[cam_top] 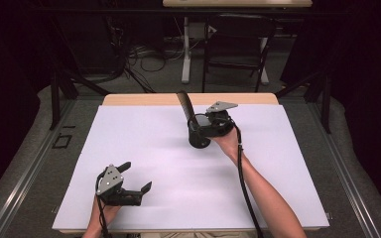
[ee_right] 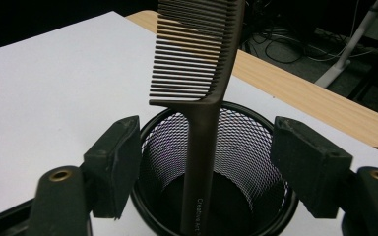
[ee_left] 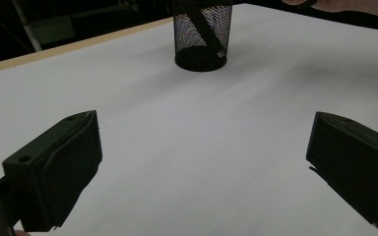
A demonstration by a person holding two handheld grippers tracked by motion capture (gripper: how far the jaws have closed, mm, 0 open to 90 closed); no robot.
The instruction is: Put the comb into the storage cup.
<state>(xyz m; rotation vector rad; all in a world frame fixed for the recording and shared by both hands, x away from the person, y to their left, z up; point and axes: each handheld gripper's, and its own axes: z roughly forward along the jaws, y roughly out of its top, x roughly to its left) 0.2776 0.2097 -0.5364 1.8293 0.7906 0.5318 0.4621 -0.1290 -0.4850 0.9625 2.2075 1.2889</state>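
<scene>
The white tabletop (cam_top: 144, 148) carried a black mesh cup (ee_right: 216, 196) mid-surface. A brown comb (ee_right: 204, 98) stood handle-down inside it, leaning on the rim. The right gripper (ee_right: 206, 167), jaws spread, straddled the comb without gripping; the left gripper (cam_top: 136, 178) rested wide open, empty, near the front edge.

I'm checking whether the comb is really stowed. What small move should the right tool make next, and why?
Probably lift the right tool straight up and away. Its jaws stand open on either side of the comb, which stands handle-down in the mesh cup, leaning on the rim.
</scene>
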